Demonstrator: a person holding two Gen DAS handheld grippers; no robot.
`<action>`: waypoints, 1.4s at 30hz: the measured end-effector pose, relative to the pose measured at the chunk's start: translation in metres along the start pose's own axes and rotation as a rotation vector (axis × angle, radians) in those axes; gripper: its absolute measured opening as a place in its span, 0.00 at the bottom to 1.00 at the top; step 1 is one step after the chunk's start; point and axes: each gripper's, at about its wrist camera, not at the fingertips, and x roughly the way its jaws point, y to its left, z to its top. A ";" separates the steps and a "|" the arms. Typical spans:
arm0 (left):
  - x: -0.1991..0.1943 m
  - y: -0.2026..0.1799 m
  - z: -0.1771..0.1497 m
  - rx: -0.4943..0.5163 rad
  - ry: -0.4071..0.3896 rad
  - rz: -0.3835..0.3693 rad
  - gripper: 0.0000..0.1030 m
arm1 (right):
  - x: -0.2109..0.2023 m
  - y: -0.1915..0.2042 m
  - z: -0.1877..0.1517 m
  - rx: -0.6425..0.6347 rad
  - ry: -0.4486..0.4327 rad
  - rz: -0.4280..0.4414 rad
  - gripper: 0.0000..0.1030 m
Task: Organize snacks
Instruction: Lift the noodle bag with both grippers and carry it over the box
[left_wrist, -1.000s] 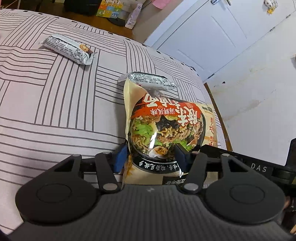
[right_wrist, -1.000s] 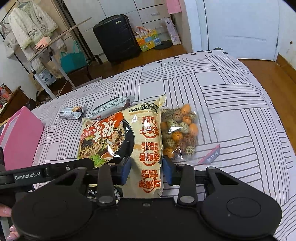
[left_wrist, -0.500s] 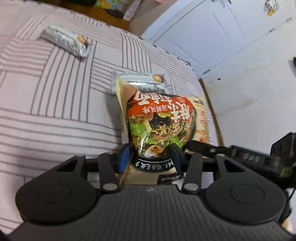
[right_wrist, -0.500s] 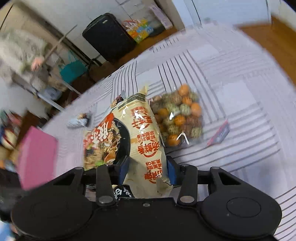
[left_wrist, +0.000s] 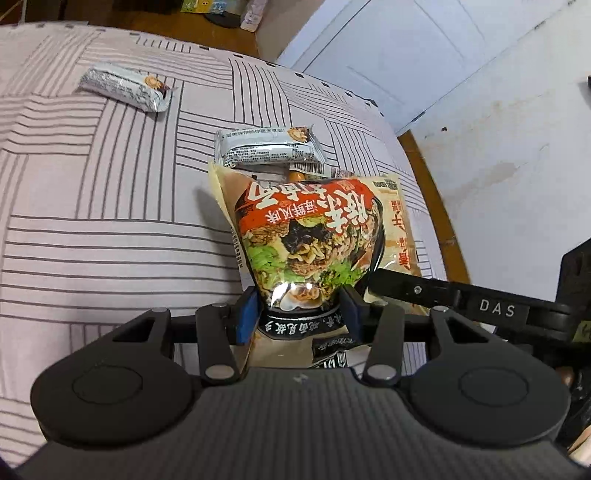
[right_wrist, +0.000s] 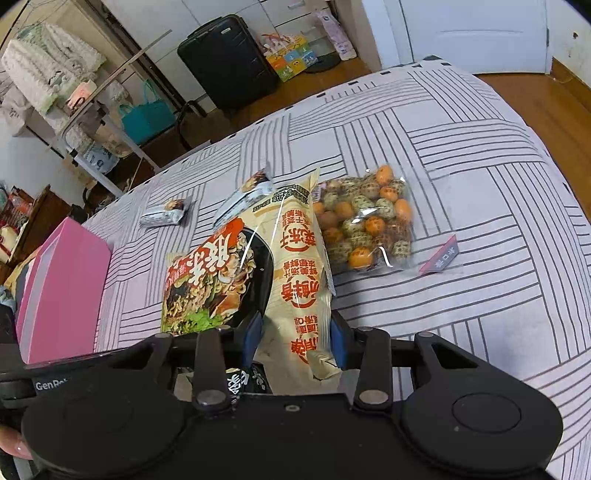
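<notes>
A cream instant-noodle bag (left_wrist: 314, 240) printed with a black bowl and red lettering is held up off the striped bed. My left gripper (left_wrist: 299, 314) is shut on its lower left part. My right gripper (right_wrist: 295, 336) is shut on the crumpled cream side of the same noodle bag (right_wrist: 291, 266). Behind the bag a silver snack bar (left_wrist: 267, 147) lies on the bed, with a second silver bar (left_wrist: 123, 86) farther back on the left. A clear bag of speckled and orange eggs (right_wrist: 364, 219) lies to the right of the noodle bag.
A pink box (right_wrist: 61, 280) stands at the bed's left edge. A small red tag (right_wrist: 441, 254) lies beside the egg bag. Beyond the bed (right_wrist: 480, 155) are a black suitcase (right_wrist: 225, 59), a clothes rack, white doors and wooden floor. A fingertip shows at the lower left.
The left gripper's jaws have closed tighter on the noodle bag. The bag has risen off the bed and now stands more upright, uncovering the silver bar behind it.
</notes>
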 end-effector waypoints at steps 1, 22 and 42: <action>-0.003 -0.003 -0.001 0.011 0.006 0.014 0.45 | -0.002 0.003 -0.001 -0.010 0.003 0.004 0.44; -0.076 -0.009 -0.045 0.073 0.026 0.182 0.47 | -0.038 0.059 -0.071 -0.058 -0.025 0.072 0.44; -0.228 0.023 -0.083 0.017 -0.086 0.219 0.47 | -0.094 0.180 -0.096 -0.261 -0.009 0.209 0.42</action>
